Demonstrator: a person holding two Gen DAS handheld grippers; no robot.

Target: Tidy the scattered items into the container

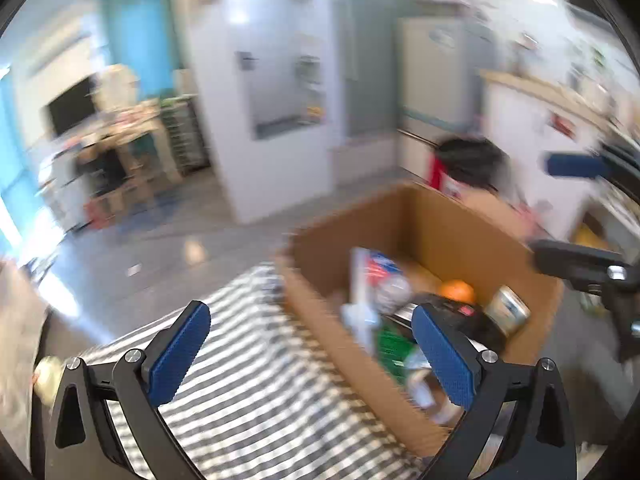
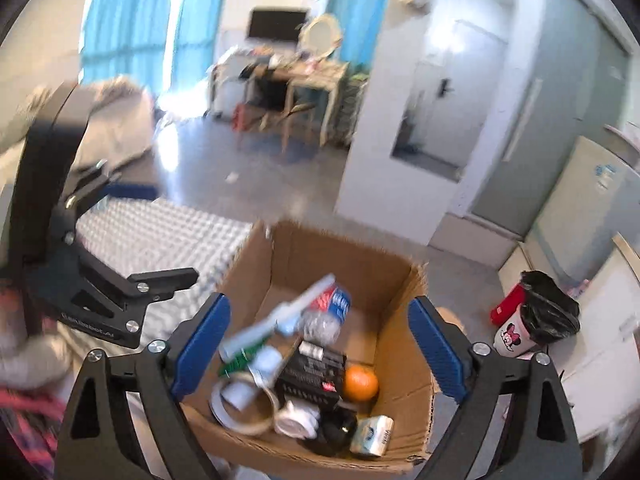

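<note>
An open cardboard box (image 2: 404, 364) stands on a striped tablecloth (image 1: 256, 392) and also shows in the left wrist view (image 1: 452, 224). It holds several items: an orange (image 2: 361, 383), a black box (image 2: 314, 374), a tape roll (image 2: 240, 412), a tissue pack (image 2: 372, 436) and a plastic bottle (image 2: 326, 312). My right gripper (image 2: 318, 350) is open and empty above the box. My left gripper (image 1: 310, 354) is open and empty at the box's left wall. The left gripper also shows in the right wrist view (image 2: 132, 280).
A bin with a black bag (image 2: 540, 316) stands on the floor right of the box. A white pillar (image 1: 272, 100), a fridge (image 2: 588, 200) and a cluttered desk (image 2: 292, 76) stand behind. Both views are motion-blurred.
</note>
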